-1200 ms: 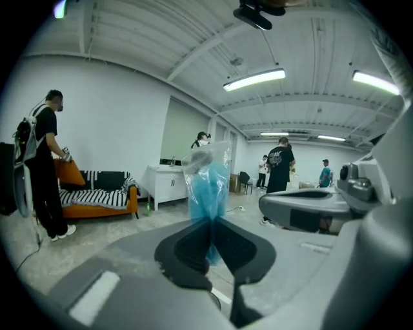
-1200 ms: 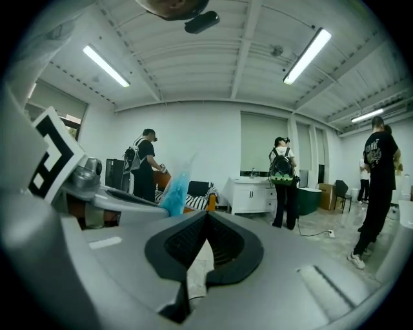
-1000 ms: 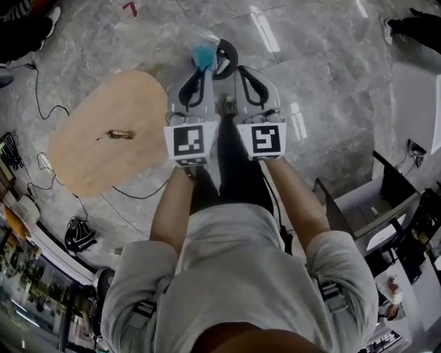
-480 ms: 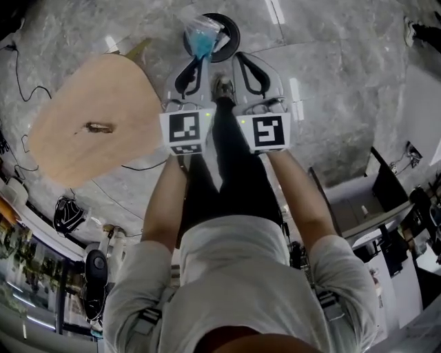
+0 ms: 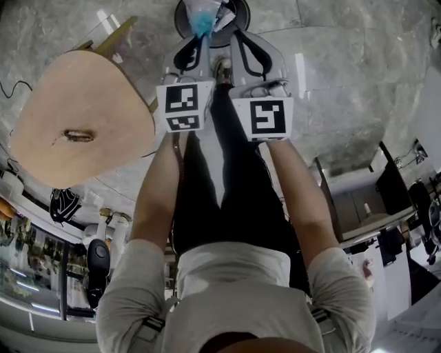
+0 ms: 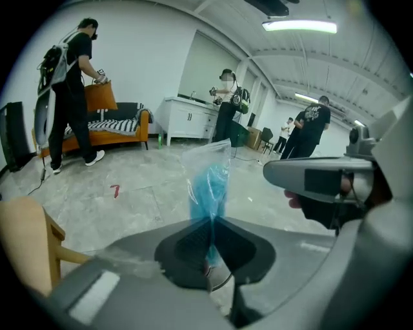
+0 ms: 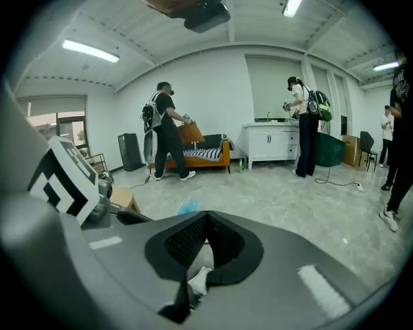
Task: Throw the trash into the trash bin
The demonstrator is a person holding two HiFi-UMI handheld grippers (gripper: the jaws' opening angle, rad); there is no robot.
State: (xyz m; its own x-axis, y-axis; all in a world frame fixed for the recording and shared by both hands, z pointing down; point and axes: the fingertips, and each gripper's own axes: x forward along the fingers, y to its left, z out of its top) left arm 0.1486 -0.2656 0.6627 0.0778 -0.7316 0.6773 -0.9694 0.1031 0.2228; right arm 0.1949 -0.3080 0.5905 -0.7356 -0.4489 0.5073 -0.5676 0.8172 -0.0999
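We see the left gripper (image 6: 211, 222) with its jaws closed on the neck of a clear plastic bag (image 6: 210, 184) that holds something blue. The bag stands up past the tips. In the head view the same bag (image 5: 202, 17) sits at the tip of the left gripper (image 5: 201, 38), over the round dark trash bin (image 5: 242, 14) on the grey stone floor (image 5: 344, 69). We cannot tell whether the bag touches the bin.

The right gripper (image 7: 205, 216) has its jaws closed together, with nothing between the pads that we can make out. Something white shows in the gap beneath them, too unclear to name. In the head view the right gripper (image 5: 236, 34) lies just beside the left, and the 2 grippers both point toward the bin.

To the left stands a rounded wooden surface (image 5: 89, 96) with 1 small brown thing (image 5: 77, 136) on it, well apart from the bin. In the room behind, several people (image 6: 71, 84) stand near an orange sofa (image 6: 113, 129) and a white cabinet (image 6: 187, 119).
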